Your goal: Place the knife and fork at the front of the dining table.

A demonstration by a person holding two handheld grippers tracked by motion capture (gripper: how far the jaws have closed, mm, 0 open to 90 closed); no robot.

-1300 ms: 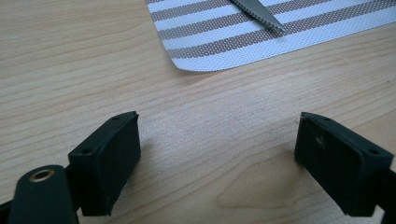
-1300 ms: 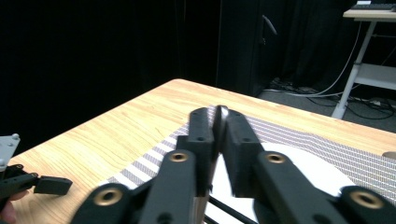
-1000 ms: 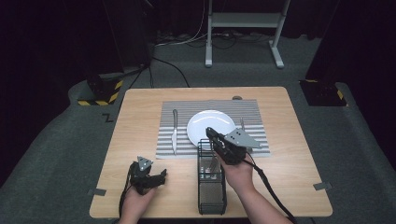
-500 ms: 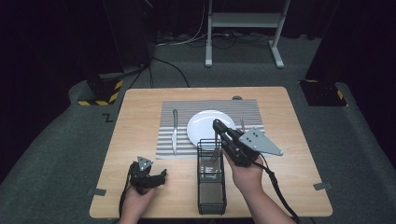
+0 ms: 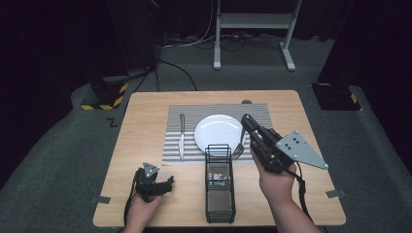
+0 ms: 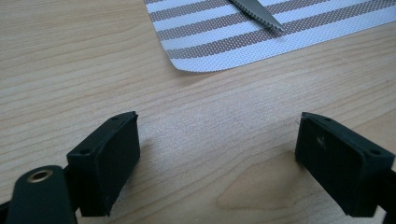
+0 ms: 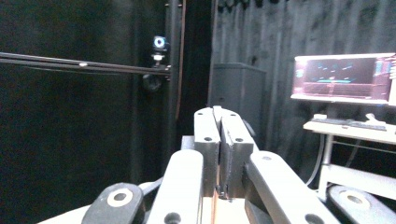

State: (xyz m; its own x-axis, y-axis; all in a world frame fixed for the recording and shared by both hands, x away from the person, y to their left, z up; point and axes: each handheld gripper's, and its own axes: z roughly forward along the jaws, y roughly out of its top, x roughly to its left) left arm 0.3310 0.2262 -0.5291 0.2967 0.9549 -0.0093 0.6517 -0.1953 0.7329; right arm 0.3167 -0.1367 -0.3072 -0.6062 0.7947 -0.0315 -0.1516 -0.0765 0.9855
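Right gripper: held up above the table at about 3 o'clock of the plate, tips aimed toward 11 o'clock. Jaws pressed together; in the right gripper view the pads meet on a thin metal handle that runs down between them.
Fork: hangs from the right gripper's tips, tines down at 7 o'clock of them, over the placemat's near edge between plate and gripper body. Clamped at the handle end.
Left gripper: near the table's front-left, lying low on the wood, tips toward 3 o'clock. In the left gripper view the jaws stand wide apart with bare wood between them; it has hold of nothing.
Plate: white, round, centre of the striped placemat.
Knife: on the placemat at 9 o'clock of the plate, lengthwise front to back; its serrated tip shows near the mat's corner.
Wire cutlery basket: black, on the wood at 6 o'clock of the plate, between the two hands.
Table: light wood.
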